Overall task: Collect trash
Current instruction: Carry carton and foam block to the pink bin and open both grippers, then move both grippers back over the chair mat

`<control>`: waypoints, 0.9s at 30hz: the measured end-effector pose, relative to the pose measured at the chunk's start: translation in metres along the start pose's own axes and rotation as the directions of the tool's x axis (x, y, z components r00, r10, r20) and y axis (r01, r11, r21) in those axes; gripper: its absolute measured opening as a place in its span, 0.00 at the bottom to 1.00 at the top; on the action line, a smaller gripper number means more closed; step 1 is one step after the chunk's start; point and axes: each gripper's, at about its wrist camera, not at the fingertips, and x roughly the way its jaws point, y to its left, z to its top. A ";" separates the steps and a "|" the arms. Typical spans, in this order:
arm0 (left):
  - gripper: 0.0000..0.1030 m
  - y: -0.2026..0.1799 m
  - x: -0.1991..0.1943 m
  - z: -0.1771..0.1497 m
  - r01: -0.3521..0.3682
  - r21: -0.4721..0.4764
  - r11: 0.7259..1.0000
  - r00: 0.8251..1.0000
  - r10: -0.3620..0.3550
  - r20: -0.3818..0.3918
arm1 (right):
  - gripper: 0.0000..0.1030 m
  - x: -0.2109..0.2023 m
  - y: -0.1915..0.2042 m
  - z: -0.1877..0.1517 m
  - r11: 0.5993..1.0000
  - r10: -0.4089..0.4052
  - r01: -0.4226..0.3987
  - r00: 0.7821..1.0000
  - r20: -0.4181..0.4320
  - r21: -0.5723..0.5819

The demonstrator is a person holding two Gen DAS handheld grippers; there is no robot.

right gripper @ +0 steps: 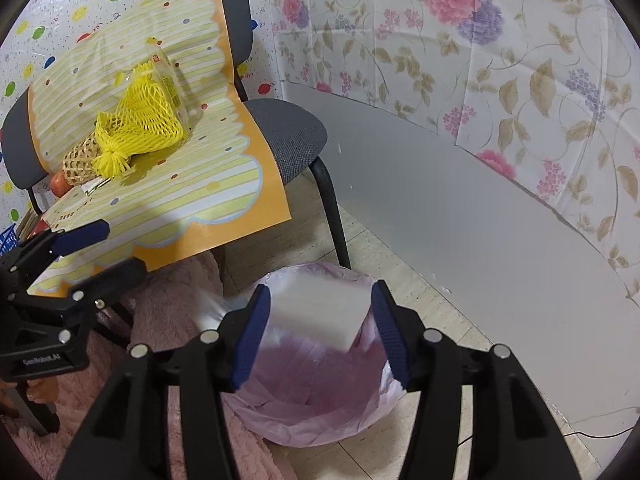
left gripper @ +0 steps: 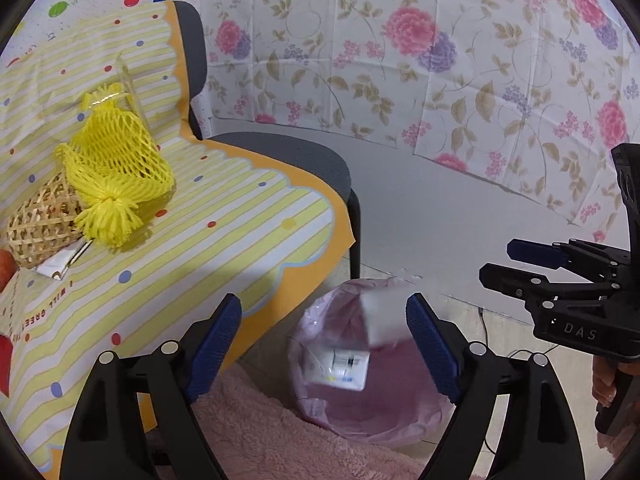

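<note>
A bin with a pink liner (left gripper: 360, 408) (right gripper: 320, 412) stands on the floor by the chair. A blurred white box (left gripper: 386, 316) (right gripper: 320, 308) is in the air over the bin's mouth, between the open fingers of my right gripper (right gripper: 322, 336), not held. Another white carton (left gripper: 340, 368) lies in the bin. My left gripper (left gripper: 324, 348) is open and empty above the bin's left rim. The right gripper also shows in the left wrist view (left gripper: 504, 260), the left one in the right wrist view (right gripper: 116, 252). A yellow foam net (left gripper: 116, 172) (right gripper: 140, 128) lies on the chair.
The grey chair (left gripper: 296, 156) (right gripper: 292, 132) is draped with a striped yellow sheet (left gripper: 224, 240). A woven basket (left gripper: 40, 224) (right gripper: 80, 160), an apple (right gripper: 59, 182) and a clear wrapper lie on it. A pink fluffy rug (left gripper: 256, 432) and a grey board (right gripper: 460, 216) flank the bin.
</note>
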 end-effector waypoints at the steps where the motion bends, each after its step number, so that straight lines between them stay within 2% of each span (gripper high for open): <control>1: 0.82 0.003 -0.002 0.000 -0.005 -0.011 1.000 1.000 0.005 0.002 | 0.51 -0.001 0.000 0.001 1.000 0.001 -0.001 1.000 0.002 0.003; 7: 0.82 0.024 -0.021 0.002 -0.056 -0.064 0.996 0.998 0.058 0.031 | 0.51 -0.018 0.004 0.011 0.999 0.039 -0.041 0.998 0.053 0.032; 13: 0.82 0.049 -0.044 -0.002 -0.100 -0.117 0.988 0.993 0.106 0.047 | 0.51 -0.034 0.027 0.025 0.996 0.089 -0.088 0.988 0.123 -0.017; 18: 0.82 0.074 -0.059 -0.010 -0.150 -0.185 0.971 0.987 0.159 0.036 | 0.51 -0.034 0.052 0.038 0.985 0.164 -0.156 0.976 0.145 -0.068; 22: 0.82 0.101 -0.069 -0.021 -0.219 -0.253 0.942 0.973 0.230 0.014 | 0.51 -0.025 0.078 0.048 0.976 0.200 -0.186 0.970 0.134 -0.110; 27: 0.82 0.138 -0.083 -0.034 -0.310 -0.334 0.890 0.947 0.322 -0.020 | 0.51 -0.010 0.116 0.063 0.954 0.259 -0.237 0.960 0.103 -0.185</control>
